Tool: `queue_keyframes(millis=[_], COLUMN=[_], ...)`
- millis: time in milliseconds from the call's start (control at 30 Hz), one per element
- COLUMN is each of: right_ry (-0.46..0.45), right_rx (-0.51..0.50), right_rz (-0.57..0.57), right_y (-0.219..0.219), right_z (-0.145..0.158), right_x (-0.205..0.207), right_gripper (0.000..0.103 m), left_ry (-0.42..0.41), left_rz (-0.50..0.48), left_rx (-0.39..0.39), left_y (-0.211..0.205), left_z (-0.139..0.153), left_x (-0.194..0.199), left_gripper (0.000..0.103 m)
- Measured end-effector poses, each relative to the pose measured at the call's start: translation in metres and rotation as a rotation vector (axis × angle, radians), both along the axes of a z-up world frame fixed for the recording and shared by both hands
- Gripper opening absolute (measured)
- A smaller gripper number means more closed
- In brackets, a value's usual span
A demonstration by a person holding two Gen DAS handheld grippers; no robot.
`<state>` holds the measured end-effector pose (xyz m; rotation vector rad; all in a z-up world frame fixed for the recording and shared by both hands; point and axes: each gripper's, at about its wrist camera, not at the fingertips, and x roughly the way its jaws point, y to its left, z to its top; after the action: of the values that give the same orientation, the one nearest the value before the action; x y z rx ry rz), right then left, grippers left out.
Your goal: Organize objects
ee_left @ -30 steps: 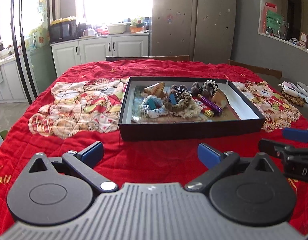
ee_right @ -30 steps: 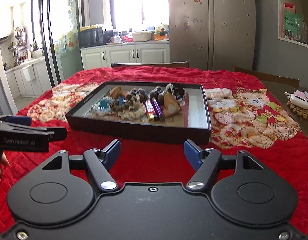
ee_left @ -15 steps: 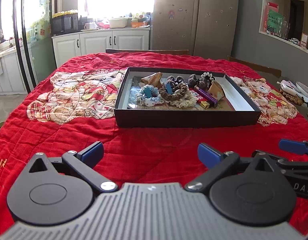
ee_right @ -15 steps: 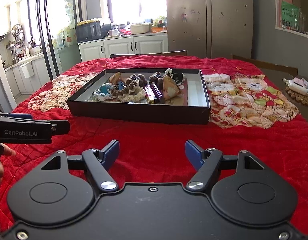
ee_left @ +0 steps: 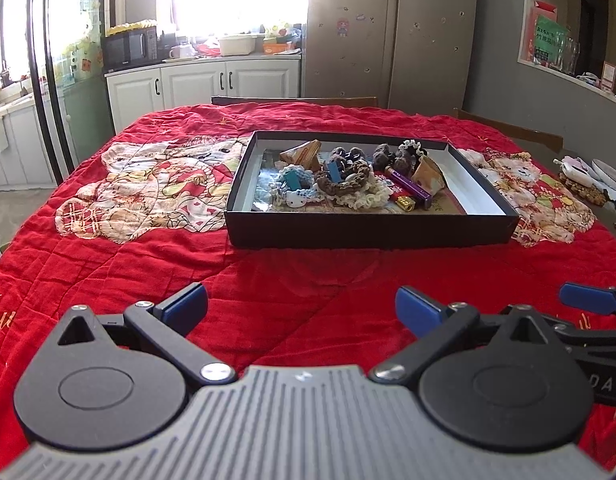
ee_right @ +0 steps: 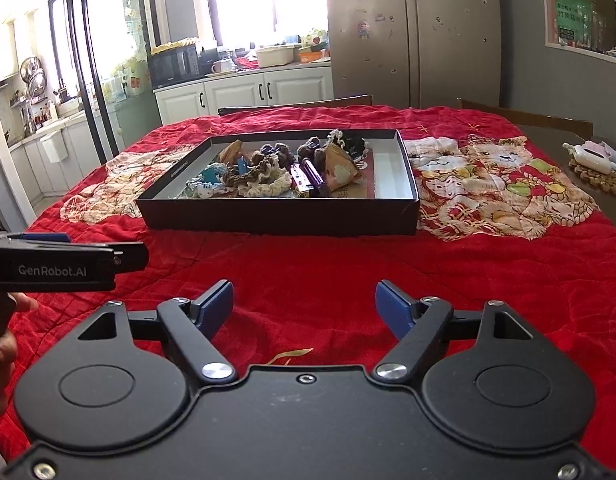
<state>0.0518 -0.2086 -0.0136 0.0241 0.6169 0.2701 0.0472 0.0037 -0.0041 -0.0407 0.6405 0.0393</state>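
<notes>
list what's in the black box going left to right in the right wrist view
In the black box: white kitty charm → cream crochet scrunchie → gold lighter → purple tube → tan triangular pouch → bare white floor.

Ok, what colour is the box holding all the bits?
Black outside, white inside walls; the box shows best from the right wrist.
</notes>
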Motion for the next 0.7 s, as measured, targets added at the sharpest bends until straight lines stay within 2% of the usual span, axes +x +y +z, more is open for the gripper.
queue_keyframes(millis=[700], right_ry=[0.013], right_rx=[0.011], right_rz=[-0.003], right_y=[-0.0026], right_z=[-0.0004], right_x=[-0.0009], right_gripper=[0.08], left_ry=[0.005], left_rz=[0.002], left_rx=[0.004], left_y=[-0.0016], left_z=[-0.0012], left_x=[-0.0005], left_gripper=[0.103])
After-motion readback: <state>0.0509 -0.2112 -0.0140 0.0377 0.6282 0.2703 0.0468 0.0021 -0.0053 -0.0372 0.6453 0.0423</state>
